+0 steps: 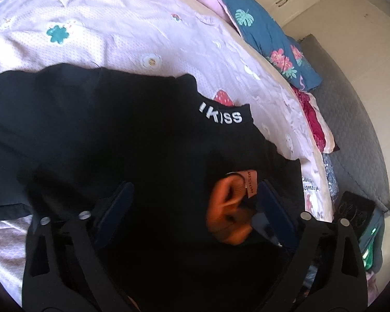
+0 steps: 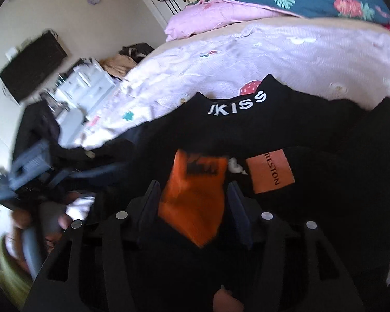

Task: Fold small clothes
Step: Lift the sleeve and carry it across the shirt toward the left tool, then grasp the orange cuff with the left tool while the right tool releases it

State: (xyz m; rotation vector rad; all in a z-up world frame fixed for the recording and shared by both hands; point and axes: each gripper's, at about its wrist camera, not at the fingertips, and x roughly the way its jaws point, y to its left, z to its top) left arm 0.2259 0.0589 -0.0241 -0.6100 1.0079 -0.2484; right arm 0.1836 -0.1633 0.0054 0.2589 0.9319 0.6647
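Note:
A black garment (image 1: 117, 135) with white "IKISS" lettering on its collar (image 1: 221, 115) lies on the bed. It also shows in the right wrist view (image 2: 325, 135). An orange cloth piece (image 1: 228, 210) lies on it beside an orange "RESTON" label (image 1: 251, 183). My left gripper (image 1: 195, 202) is open over the garment, the orange piece just inside its right finger. In the right wrist view the orange cloth (image 2: 195, 202) sits between the open fingers of my right gripper (image 2: 195, 195), the label (image 2: 270, 170) to its right. The left gripper body (image 2: 28, 166) is blurred at left.
The bed has a pale lilac sheet (image 1: 117, 26) with small prints. A pink blanket (image 2: 208, 18) and a teal floral quilt (image 1: 267, 31) lie at the far edge. A grey mat (image 1: 351, 119) covers the floor. White drawers (image 2: 88, 83) and a dark TV (image 2: 31, 65) stand beyond.

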